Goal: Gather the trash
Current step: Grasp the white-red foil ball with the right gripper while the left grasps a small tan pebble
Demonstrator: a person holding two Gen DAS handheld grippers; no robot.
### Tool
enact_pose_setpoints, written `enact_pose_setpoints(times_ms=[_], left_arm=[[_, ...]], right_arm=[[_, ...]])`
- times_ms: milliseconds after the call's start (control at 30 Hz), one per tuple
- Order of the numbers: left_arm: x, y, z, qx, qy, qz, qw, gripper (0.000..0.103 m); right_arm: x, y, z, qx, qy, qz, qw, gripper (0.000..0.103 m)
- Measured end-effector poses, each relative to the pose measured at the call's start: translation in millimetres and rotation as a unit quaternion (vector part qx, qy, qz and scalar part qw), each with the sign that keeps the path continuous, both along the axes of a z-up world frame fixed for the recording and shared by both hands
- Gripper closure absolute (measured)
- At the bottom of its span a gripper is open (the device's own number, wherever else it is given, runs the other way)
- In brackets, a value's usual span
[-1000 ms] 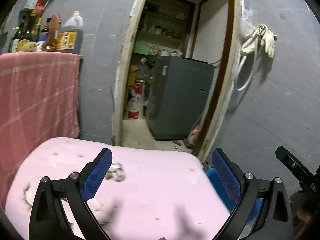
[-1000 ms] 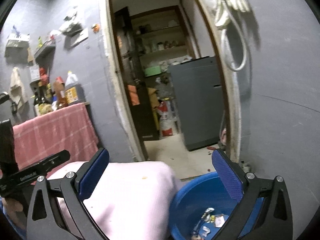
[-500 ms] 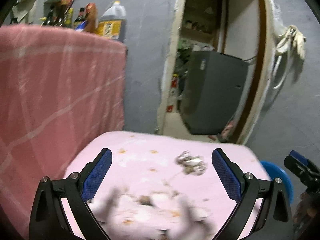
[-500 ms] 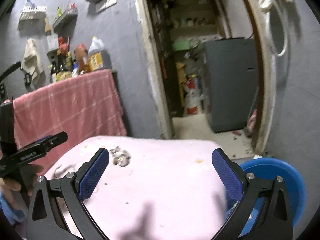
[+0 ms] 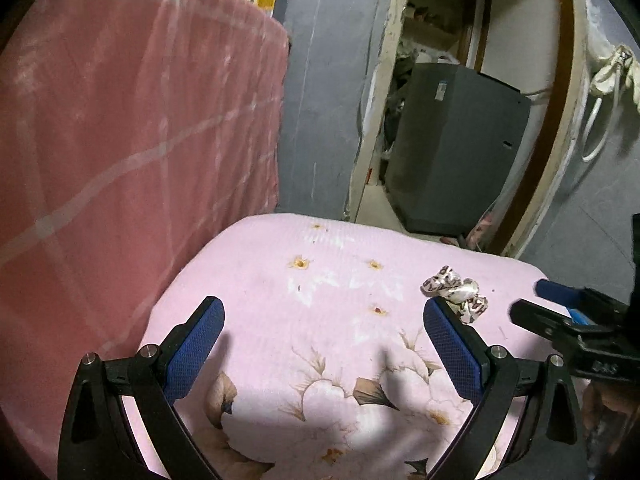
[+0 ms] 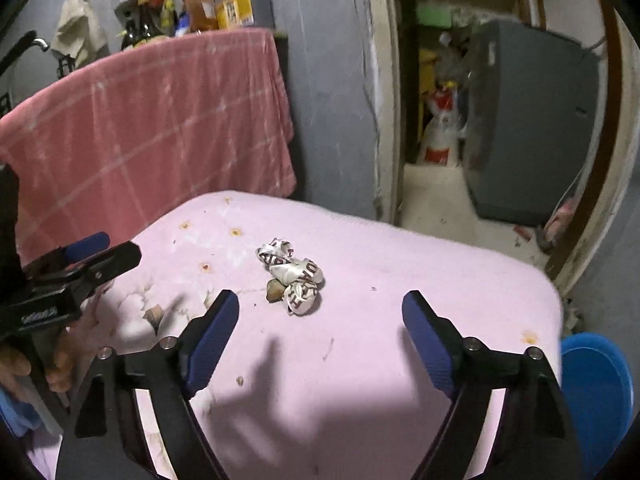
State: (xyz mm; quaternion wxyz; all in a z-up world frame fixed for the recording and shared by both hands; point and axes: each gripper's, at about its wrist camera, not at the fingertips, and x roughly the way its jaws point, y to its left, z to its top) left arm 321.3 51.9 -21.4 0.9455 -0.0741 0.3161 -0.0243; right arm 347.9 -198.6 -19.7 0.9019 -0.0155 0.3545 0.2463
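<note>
A crumpled white wrapper with dark lettering (image 6: 291,274) lies on the pink flowered table cover (image 6: 400,272). In the right wrist view it sits just beyond my right gripper (image 6: 320,312), whose jaws are closing with nothing between them. In the left wrist view the same wrapper (image 5: 456,292) rests by the tip of the right finger of my left gripper (image 5: 323,318), which stands open and empty over the cover (image 5: 320,280). The right gripper's tip (image 5: 560,312) pokes in from the right there. A blue basin (image 6: 596,392) stands low beside the table's right edge.
A pink checked cloth (image 6: 152,120) hangs over a counter at the left, with bottles (image 6: 236,4) on top. Behind the table is a doorway with a grey appliance (image 6: 528,120). Small crumbs and stains dot the cover. A hand (image 6: 24,360) holds the left gripper.
Both grippers swung left and dipped toward the table. The wrapper now lies close ahead of the right gripper, whose jaws have narrowed. The basin slid to the right edge.
</note>
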Motion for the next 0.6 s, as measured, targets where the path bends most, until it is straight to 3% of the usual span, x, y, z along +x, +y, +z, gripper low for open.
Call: enact_pose_setpoints(times_ms=[133,300,333,400,600], left_arm=[[6,4,-1,-0.01,0.013,0.007,0.9998,0.005],[11,10,-2,-0.028,0.03,0.01,0.9991,0.005],[10,11,-1,-0.031,0.032,0.01,0.999,0.006],[12,11,0,-0.037,0.036,0.008,0.9987,0.006],[21,-3,2,-0.032,0.045,-0.015,0.9984,0.006]], right_arm=[[23,9,-11,0.012,0.048,0.015,0.999,0.034],[44,22,-26,0.03,0.099,0.029,0.994,0.057],[46,22,-26,0.032,0.102,0.027,0.994,0.058],[47,21,-26,0.048,0.103,0.027,0.993,0.07],[37,14,-21,0.038,0.083,0.018,0.996,0.072]])
